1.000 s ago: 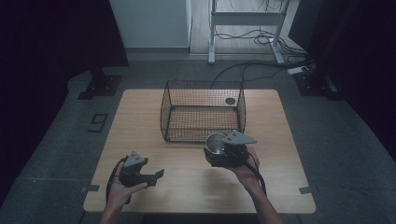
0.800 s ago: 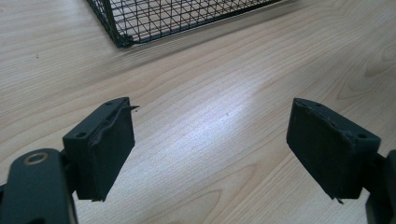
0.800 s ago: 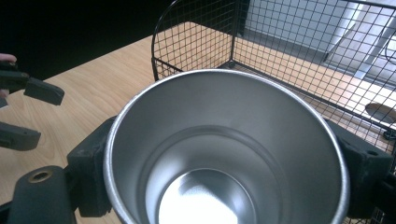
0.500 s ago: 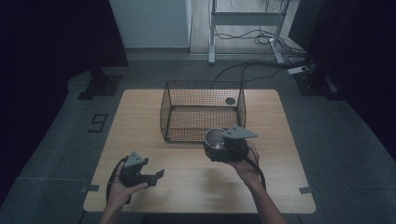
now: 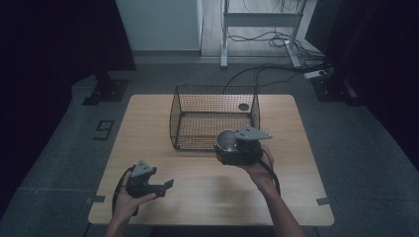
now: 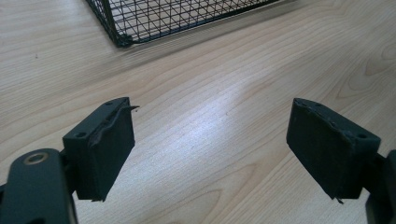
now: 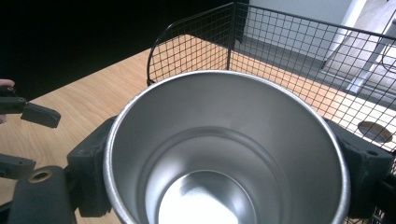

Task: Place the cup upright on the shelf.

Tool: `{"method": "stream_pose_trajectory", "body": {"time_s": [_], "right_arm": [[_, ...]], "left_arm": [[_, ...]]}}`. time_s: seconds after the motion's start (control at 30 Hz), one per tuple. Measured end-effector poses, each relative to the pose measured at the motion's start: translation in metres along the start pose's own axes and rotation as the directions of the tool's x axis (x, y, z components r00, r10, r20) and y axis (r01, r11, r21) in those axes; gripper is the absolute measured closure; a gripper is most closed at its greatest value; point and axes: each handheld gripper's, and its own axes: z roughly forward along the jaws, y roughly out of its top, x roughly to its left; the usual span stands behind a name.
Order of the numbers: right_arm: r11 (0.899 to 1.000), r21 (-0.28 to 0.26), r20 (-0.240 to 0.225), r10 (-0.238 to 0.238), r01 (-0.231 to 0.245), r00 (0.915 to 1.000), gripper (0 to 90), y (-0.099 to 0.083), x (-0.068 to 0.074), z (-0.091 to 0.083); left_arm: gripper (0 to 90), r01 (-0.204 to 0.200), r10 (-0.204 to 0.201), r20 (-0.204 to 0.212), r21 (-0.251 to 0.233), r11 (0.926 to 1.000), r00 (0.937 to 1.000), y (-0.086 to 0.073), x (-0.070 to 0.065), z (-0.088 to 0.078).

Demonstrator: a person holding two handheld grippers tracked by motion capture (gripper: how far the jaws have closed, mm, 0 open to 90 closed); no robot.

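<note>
A shiny metal cup (image 5: 227, 140) is clamped in my right gripper (image 5: 236, 147), held above the table just in front of the black wire basket (image 5: 197, 118). In the right gripper view the cup (image 7: 224, 154) is empty, its mouth facing the camera, with a black jaw pressed on each side. My left gripper (image 5: 163, 186) rests low at the table's front left, open. In the left gripper view its fingers (image 6: 100, 149) stand wide apart over bare wood with nothing between them.
The wire basket (image 7: 289, 60) sits at the middle back of the wooden table (image 5: 148, 128), open on top. A round hole (image 5: 243, 106) shows in the tabletop behind it. The basket's corner (image 6: 122, 41) lies ahead of the left gripper. Cables and a stand lie on the floor beyond.
The right gripper with the cup has risen slightly and shifted toward the basket. The left gripper has stayed in place.
</note>
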Motion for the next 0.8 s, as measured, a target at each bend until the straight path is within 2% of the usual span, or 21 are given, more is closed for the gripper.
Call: {"method": "stream_pose_trajectory", "body": {"time_s": [0.8], "right_arm": [[1.000, -0.009, 0.013, 0.013, -0.013, 0.9998, 13.5, 0.020, -0.011, 0.005]], "left_arm": [[15.6, -0.003, 0.003, 0.003, 0.002, 1.0000, 1.0000, 0.000, 0.000, 0.000]]}}
